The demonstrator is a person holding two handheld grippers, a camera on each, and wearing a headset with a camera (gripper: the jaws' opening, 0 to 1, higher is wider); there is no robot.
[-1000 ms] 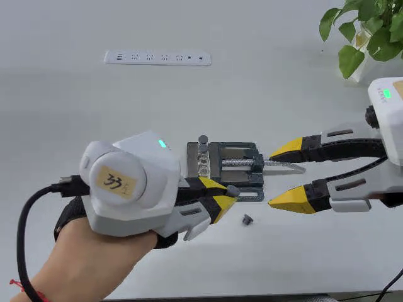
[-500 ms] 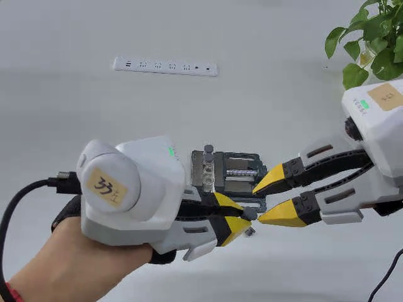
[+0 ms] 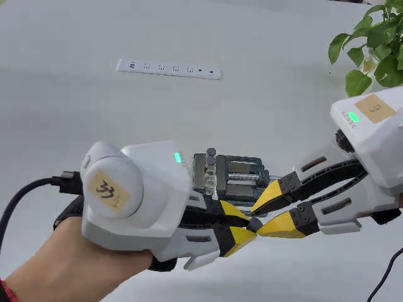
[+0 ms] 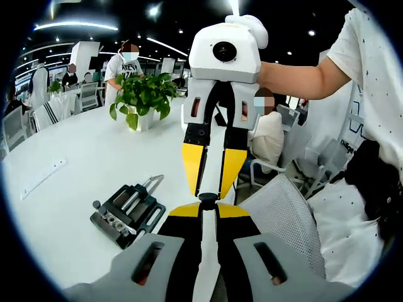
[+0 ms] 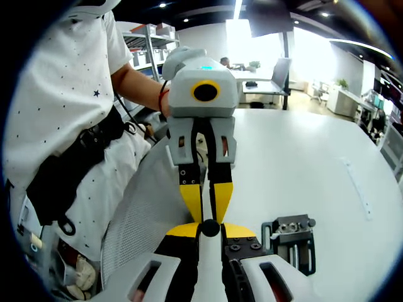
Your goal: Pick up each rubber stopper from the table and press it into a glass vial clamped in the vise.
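Showed a white workbench (image 3: 75, 94) from above. At the left, showed a hand (image 3: 69, 264) wrapped around the left gripper (image 3: 247, 226), jaws clenched on a dark rubber stopper (image 3: 254, 224) held clear of the workbench, just in front of the vise. Farther back, showed a white power strip (image 3: 169, 68) lying flat. Near the middle, showed a dark vise (image 3: 242, 171) clamping a short row of clear glass vials (image 3: 210, 179) upright, with 1 seated stopper (image 3: 211, 152) on the farthest vial and the nearer vials looking open. Could not confirm the number of vials at this size. Just right of the held stopper, showed the right gripper (image 3: 259, 221) reaching in from the right, tip to tip with the left one, jaws apparently closed on the same stopper from the opposite side. Matched this in both gripper views, with the dark stopper pinched at the meeting point of 2 pairs of yellow tips. At the far right, showed a leafy potted plant (image 3: 378, 38). Judged the job to be at an early stage: apparently 1 vial closed, 1 stopper in the air between the 2 grippers and not yet pressed in, open vials left to fill. Could not tell about further stoppers on the table, possibly hidden behind the grippers.
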